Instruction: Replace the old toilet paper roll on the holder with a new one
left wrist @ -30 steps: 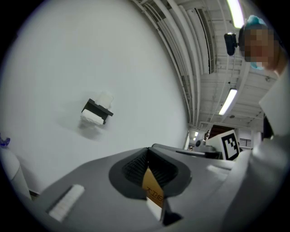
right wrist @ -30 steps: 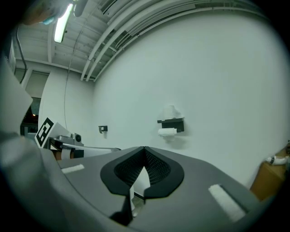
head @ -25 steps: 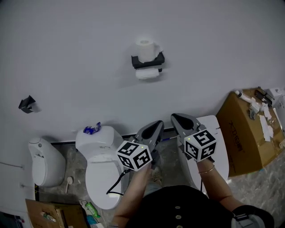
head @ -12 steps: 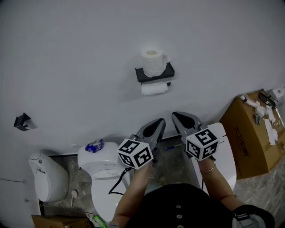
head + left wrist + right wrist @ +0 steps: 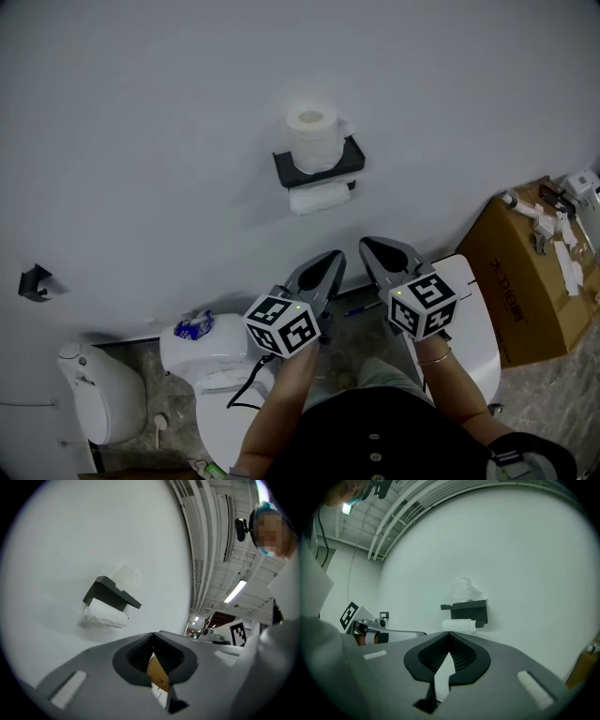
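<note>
We can read no word or number outright. The cardboard box [image 5: 530, 262] at the right carries a short line of dark printed characters on its brown side, too small for us to make out. The same print shows in the left gripper view, no clearer there. The marker cube [image 5: 282, 326] on the left tool [image 5: 330, 258] and the second cube [image 5: 422, 303] on the right tool [image 5: 370, 246] bear black-and-white square code patterns, without letters. The blue packet [image 5: 194, 325] on the toilet tank [image 5: 225, 339] has print we cannot read.
</note>
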